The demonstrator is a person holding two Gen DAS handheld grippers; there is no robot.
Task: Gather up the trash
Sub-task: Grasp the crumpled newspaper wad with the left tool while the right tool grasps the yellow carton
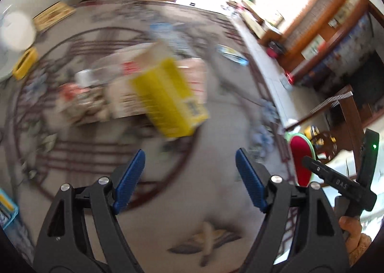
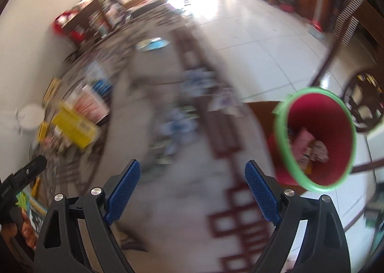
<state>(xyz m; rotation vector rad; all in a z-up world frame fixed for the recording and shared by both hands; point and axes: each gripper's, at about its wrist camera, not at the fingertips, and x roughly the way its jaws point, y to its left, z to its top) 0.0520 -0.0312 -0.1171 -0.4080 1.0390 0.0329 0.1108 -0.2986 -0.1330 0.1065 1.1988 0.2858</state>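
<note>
Both views are blurred by motion. A yellow carton (image 1: pixel 168 95) lies on a heap of boxes and wrappers (image 1: pixel 96 95) on the patterned rug (image 1: pixel 216 109), ahead of my left gripper (image 1: pixel 190 172), which is open with nothing between its blue pads. The same yellow carton (image 2: pixel 74 126) shows far left in the right wrist view. My right gripper (image 2: pixel 192 184) is open and holds nothing above the rug (image 2: pixel 182 201). A red bin with a green rim (image 2: pixel 316 138) stands to its right with wrappers inside; in the left wrist view the red bin (image 1: pixel 301 160) sits behind the other gripper's black body.
A white stool (image 1: pixel 16 30) and a small yellow box (image 1: pixel 25 63) sit at the rug's left edge. A blue plate (image 2: pixel 153 44) lies farther off. Wooden furniture (image 1: pixel 336 33) and a carved chair (image 2: pixel 362 105) stand on the tiled floor to the right. A hand (image 1: pixel 350 227) holds the other gripper.
</note>
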